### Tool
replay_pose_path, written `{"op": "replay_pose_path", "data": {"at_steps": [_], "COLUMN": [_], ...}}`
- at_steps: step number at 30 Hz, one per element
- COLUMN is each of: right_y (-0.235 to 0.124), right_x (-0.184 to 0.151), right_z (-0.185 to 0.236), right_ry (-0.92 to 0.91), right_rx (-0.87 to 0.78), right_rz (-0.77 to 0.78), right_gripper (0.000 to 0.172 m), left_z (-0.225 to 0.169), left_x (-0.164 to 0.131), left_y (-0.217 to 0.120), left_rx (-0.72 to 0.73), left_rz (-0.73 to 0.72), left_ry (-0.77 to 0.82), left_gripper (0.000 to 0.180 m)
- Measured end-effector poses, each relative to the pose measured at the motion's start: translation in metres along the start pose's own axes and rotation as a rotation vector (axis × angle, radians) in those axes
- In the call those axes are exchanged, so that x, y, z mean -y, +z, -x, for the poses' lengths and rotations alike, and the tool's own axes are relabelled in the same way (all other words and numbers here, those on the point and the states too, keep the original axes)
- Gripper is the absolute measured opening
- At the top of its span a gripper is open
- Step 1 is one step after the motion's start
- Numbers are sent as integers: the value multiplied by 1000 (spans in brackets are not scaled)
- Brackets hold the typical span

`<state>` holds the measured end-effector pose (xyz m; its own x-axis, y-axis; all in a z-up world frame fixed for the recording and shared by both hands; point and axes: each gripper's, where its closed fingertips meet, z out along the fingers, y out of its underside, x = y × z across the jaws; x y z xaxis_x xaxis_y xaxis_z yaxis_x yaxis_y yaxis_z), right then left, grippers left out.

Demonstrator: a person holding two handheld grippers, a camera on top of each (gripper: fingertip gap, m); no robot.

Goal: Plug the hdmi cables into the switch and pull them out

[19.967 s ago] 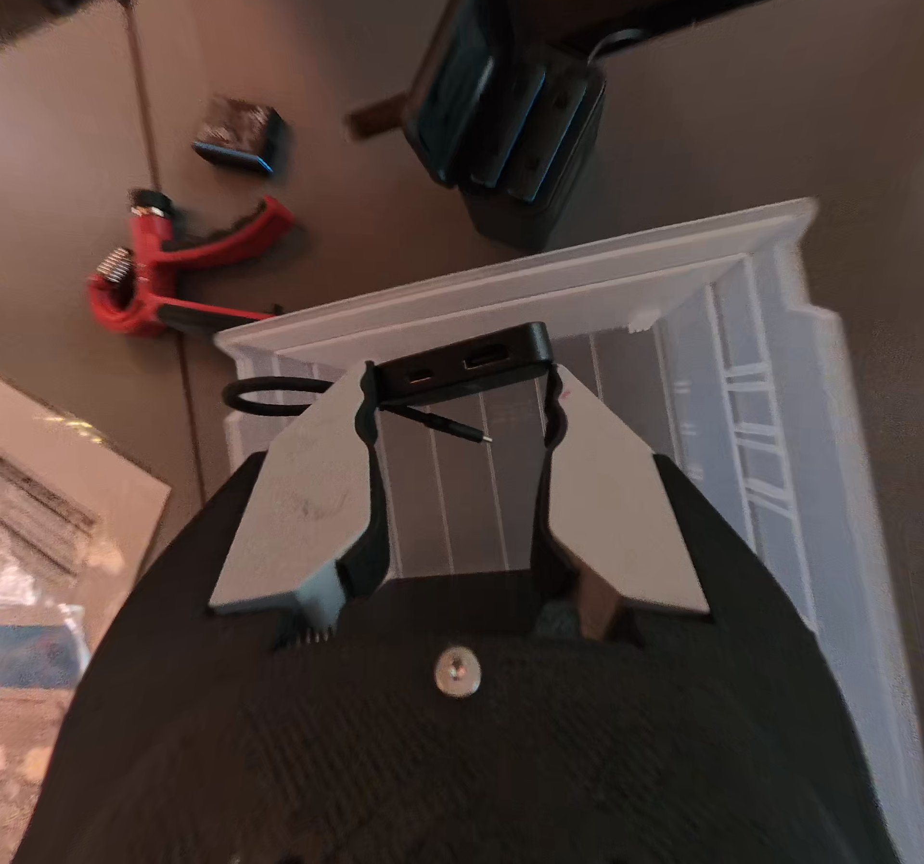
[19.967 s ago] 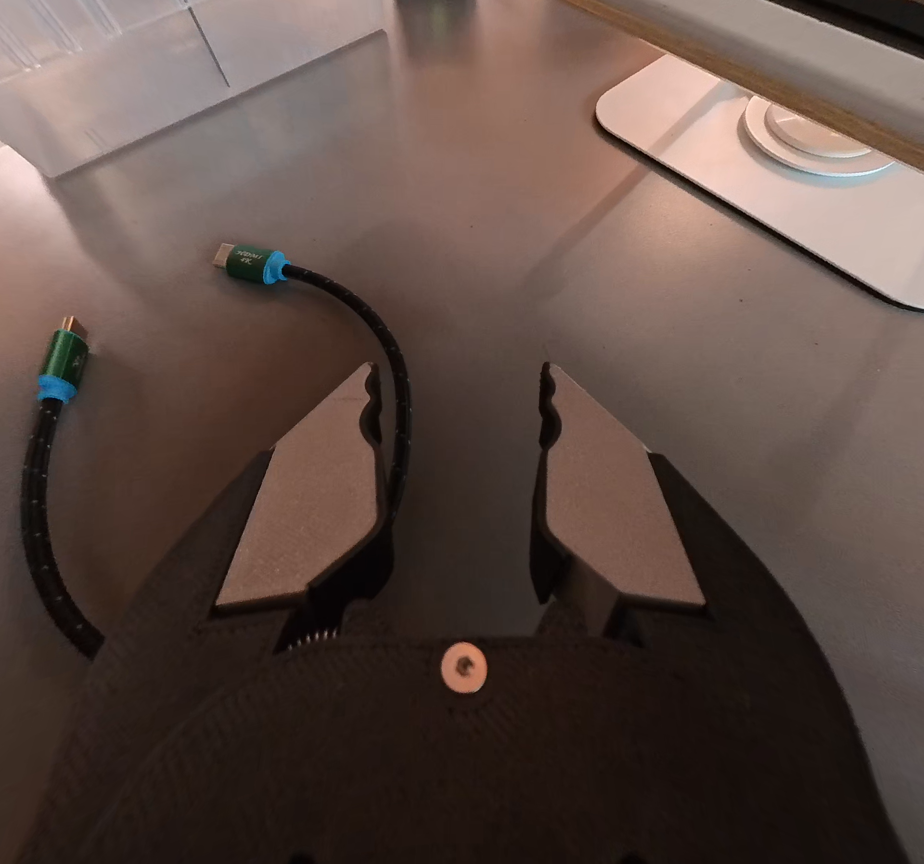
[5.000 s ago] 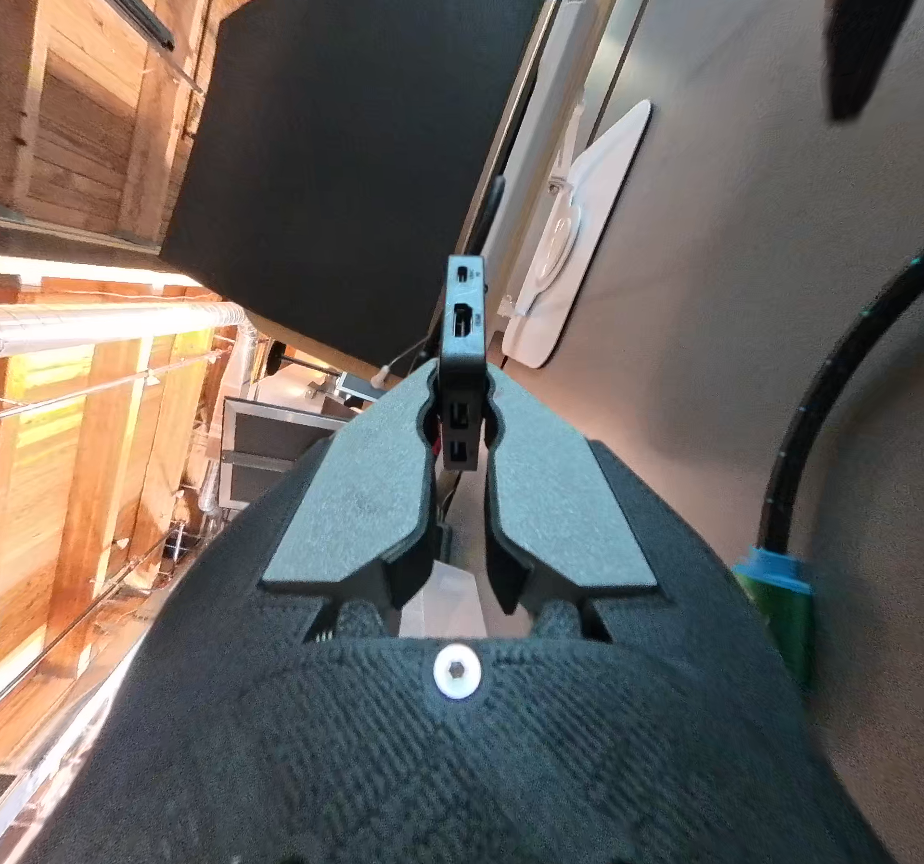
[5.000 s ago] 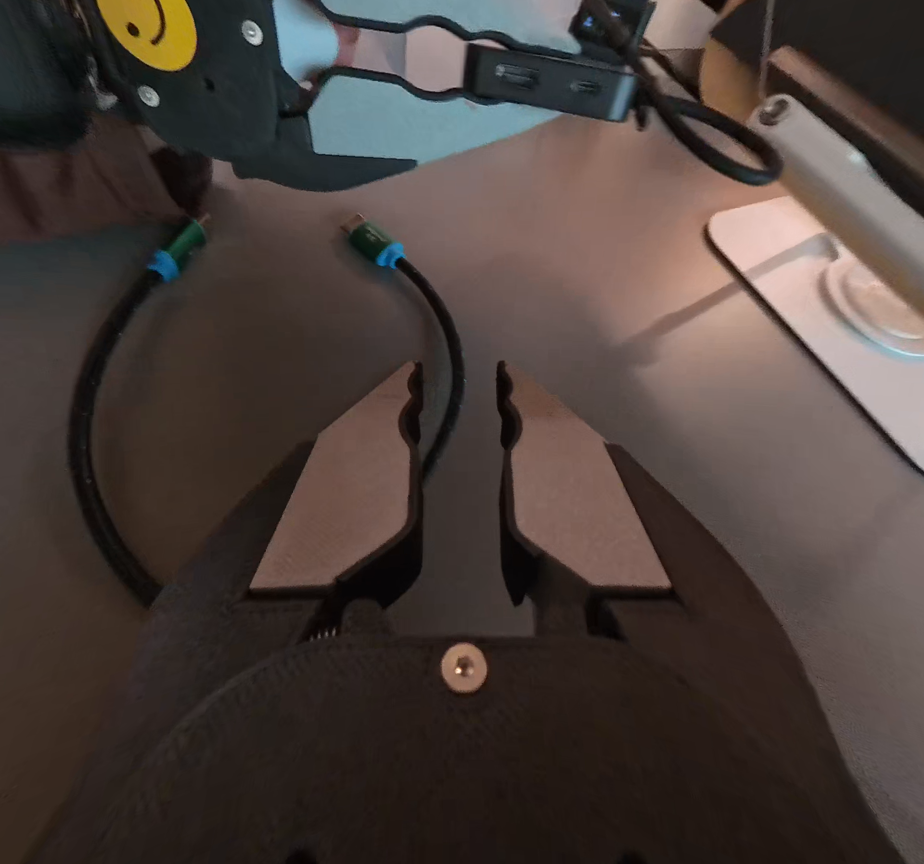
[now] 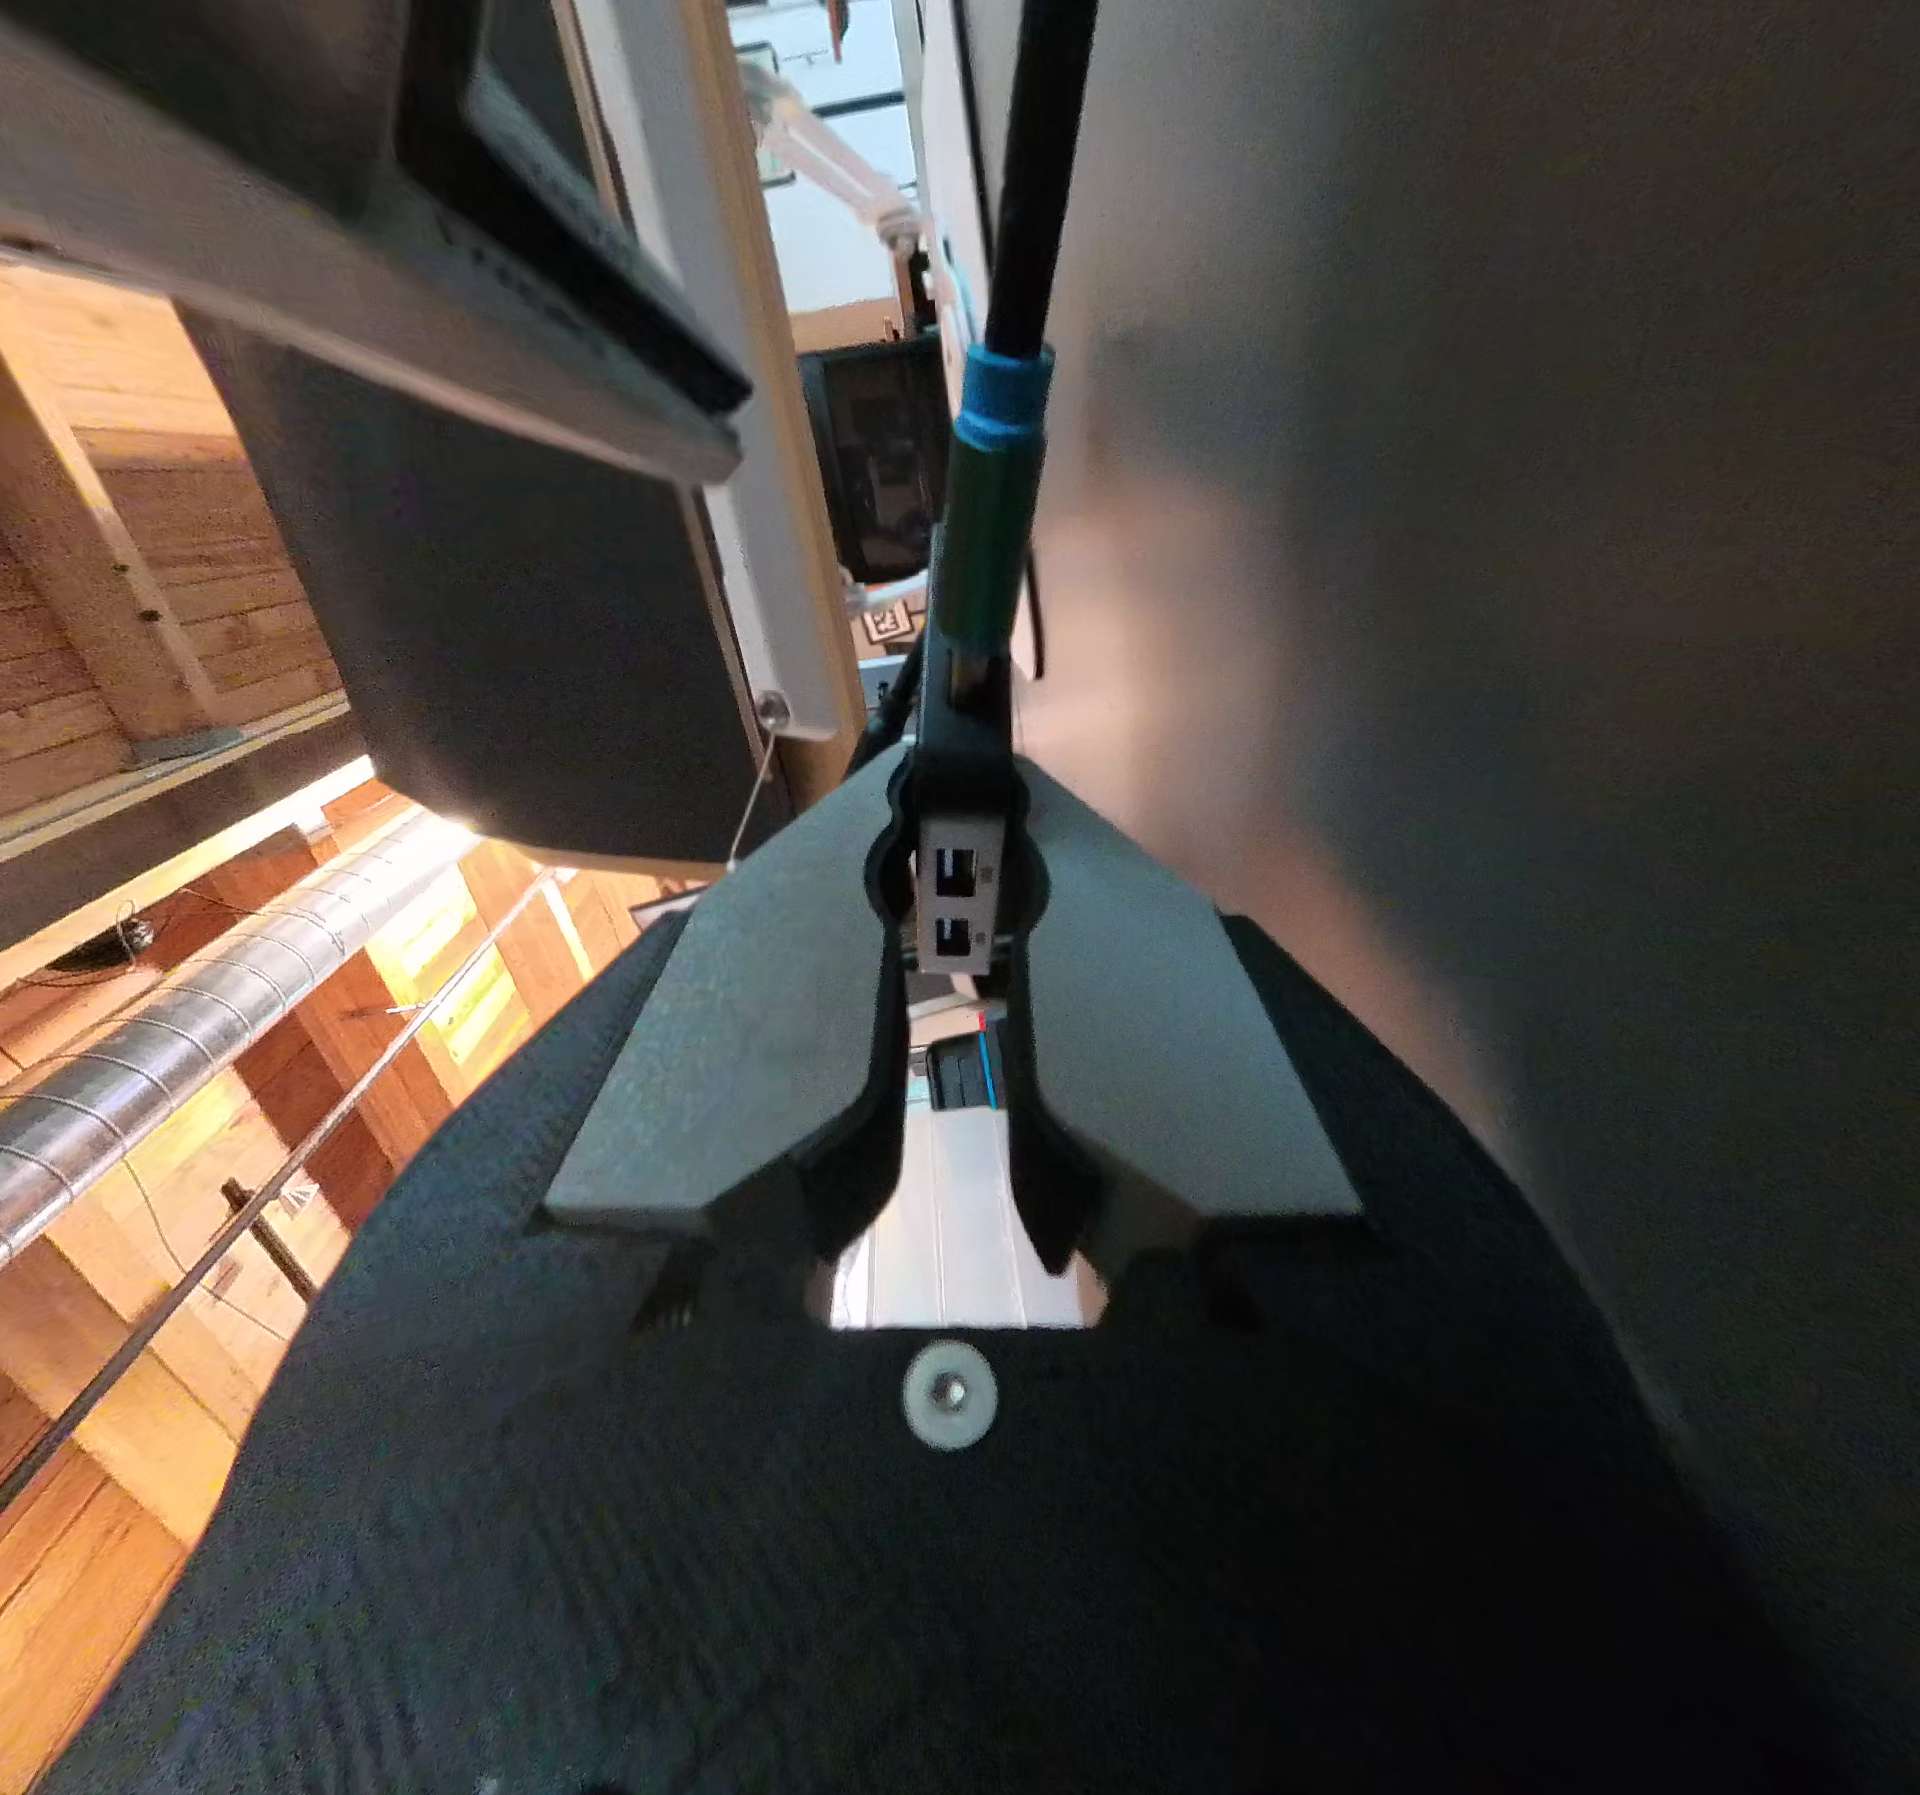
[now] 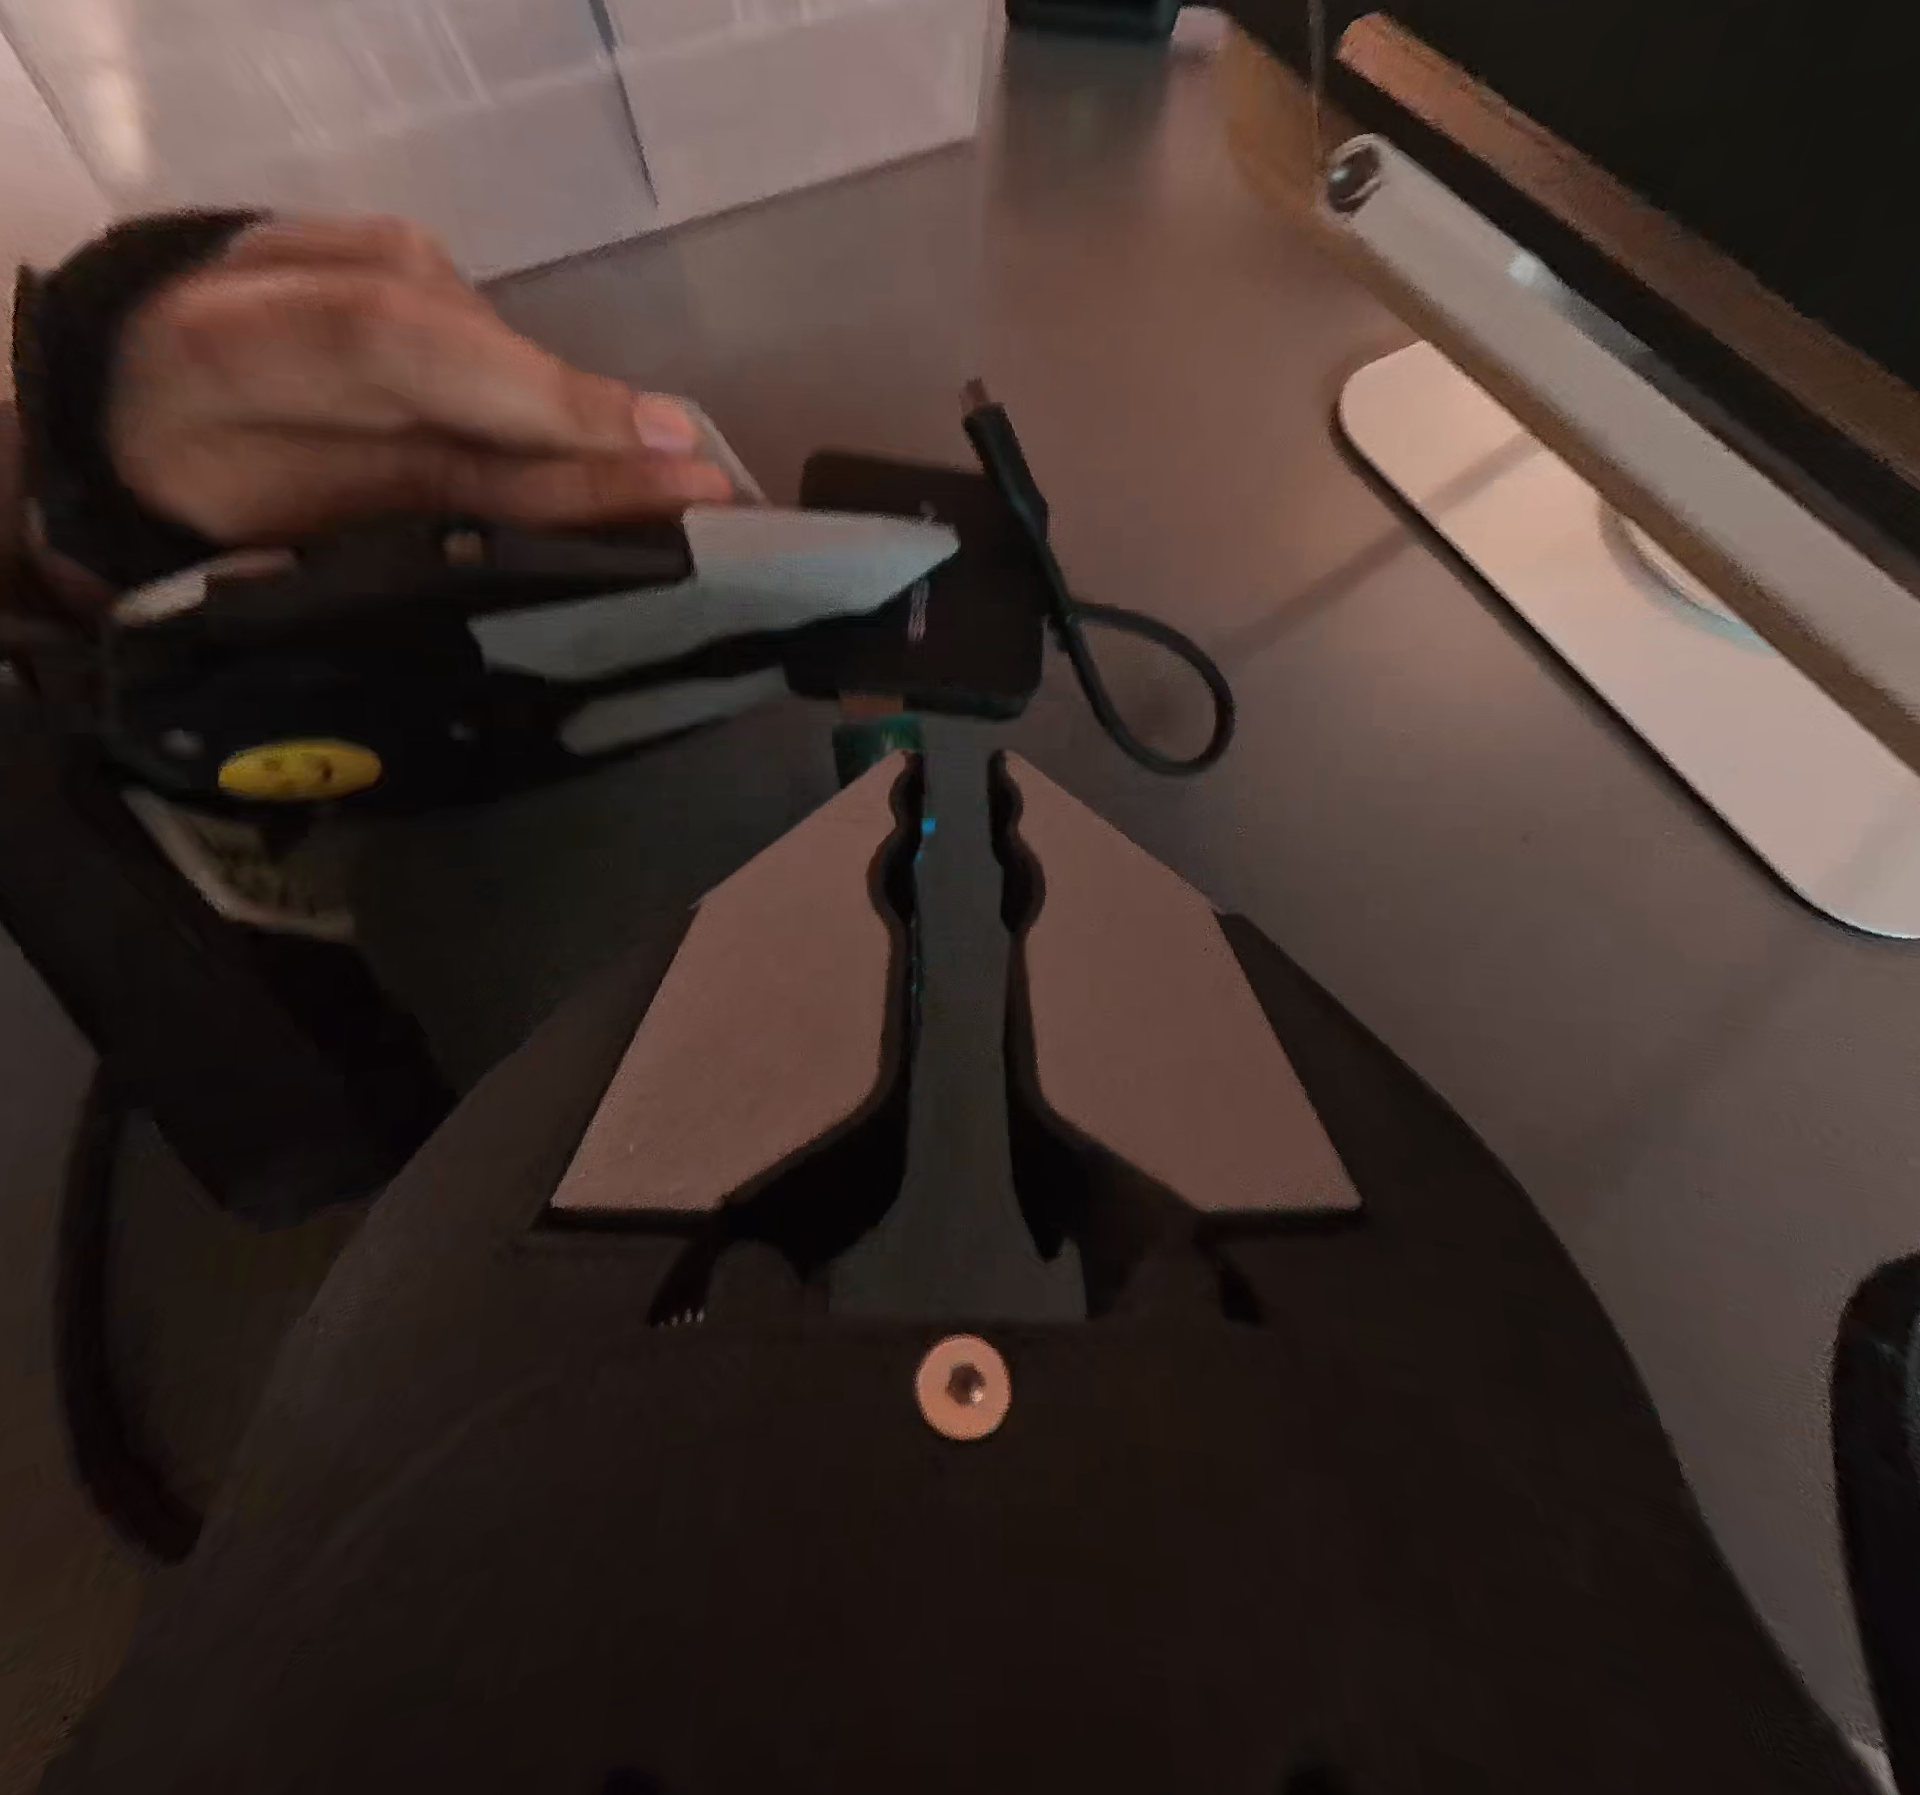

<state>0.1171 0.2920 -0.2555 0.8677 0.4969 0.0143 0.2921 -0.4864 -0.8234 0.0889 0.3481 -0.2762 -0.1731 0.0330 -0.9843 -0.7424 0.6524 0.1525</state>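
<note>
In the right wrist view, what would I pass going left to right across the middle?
A person's hand → left gripper holding the black switch → its thin black looped cable → pale flat monitor base.

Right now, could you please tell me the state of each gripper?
Left gripper: closed on the black switch.
Right gripper: cannot be told; the green plug sits at its fingers.

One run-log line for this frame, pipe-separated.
left gripper: clamped on switch | green HDMI plug: at switch port, metal tip showing | right gripper: behind plug, grasp unclear
</note>
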Motion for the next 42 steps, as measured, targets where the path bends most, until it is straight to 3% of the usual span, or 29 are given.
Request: {"op": "replay_pose_path", "data": {"at_steps": [4, 13, 25, 39, 42], "right_y": [7, 23, 30, 26, 26], "right_x": [-7, -30, -38, -28, -33], "right_z": [19, 17, 27, 29, 28], "right_ry": [-43, -149, 34, 117, 114], "right_rx": [86, 17, 74, 74, 64], "right_rz": [62, 185, 265, 271, 316], "right_gripper": [25, 17, 17, 15, 16], "left_z": [6, 5, -5, 4, 1], "left_x": [-4, 4, 3, 0, 4], "left_y": [0, -2, -3, -9, -11], "left_rx": [17, 14, -32, -3, 8], "left_rz": [6, -22, 37, 99, 114], "left_ry": [-25, -9, 13, 27, 116], "left_gripper": [11, 11, 10, 10, 9]}}
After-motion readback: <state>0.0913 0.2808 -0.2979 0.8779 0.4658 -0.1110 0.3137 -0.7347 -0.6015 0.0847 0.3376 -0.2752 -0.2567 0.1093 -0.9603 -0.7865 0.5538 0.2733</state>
